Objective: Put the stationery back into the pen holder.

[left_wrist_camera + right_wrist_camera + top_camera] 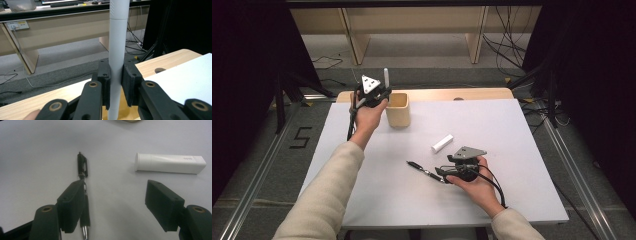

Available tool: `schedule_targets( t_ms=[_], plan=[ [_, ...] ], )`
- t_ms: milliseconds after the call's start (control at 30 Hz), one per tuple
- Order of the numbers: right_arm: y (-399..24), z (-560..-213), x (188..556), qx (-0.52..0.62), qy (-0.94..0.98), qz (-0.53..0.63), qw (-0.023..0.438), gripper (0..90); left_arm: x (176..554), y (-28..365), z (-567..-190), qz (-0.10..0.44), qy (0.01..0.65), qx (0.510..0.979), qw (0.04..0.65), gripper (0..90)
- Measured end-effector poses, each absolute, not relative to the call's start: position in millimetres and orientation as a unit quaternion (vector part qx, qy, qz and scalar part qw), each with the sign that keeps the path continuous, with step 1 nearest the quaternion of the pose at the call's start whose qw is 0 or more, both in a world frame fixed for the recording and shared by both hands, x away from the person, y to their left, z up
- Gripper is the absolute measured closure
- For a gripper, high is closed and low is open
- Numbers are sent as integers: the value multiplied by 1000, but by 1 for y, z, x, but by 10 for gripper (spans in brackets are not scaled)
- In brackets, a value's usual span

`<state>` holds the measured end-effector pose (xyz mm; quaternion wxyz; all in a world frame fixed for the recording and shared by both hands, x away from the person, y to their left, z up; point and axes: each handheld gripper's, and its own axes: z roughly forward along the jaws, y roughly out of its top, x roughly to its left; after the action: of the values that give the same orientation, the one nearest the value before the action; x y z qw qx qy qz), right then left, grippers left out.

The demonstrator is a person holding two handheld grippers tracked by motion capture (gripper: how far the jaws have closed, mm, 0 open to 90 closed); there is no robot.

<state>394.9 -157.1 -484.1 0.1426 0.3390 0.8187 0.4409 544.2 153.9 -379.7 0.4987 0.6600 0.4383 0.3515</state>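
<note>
I judge the work to be gathering the loose writing things into the wooden cup [398, 111] at the far left of the worktop [522, 200], and it looks about a third of the way along. My left gripper [384, 82] holds a white marker [117, 50] upright just beside the cup's far left rim, raised above the worktop; its lower end does not appear to be inside the cup, so this first piece has yet to be dropped in. Two pieces lie out on the white sheet: a black pen [83, 192] near the middle and a short white tube [170, 163] a little beyond it, the two well apart from each other.

My left jaws are clamped tight on the marker, one pad on each side of its barrel, and the marker runs straight up past them and out of the top of the left gripper view.

My right gripper [120, 202] hangs low over the worktop with its jaws spread wide and nothing between the pads. The left jaw sits right over the pen's barrel, perhaps touching it; I cannot tell for sure. The right jaw stands clear of the white tube. I would say the pen is the next thing to take, once the jaws are centred on it.
</note>
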Motion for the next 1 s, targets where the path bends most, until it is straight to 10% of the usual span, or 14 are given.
schedule_targets(
  t_ms=[1000],
  plan=[
    [-156,-485,394,338,821,438,140,327,536,156,-407,328,468,678,463,685]
  ],
)
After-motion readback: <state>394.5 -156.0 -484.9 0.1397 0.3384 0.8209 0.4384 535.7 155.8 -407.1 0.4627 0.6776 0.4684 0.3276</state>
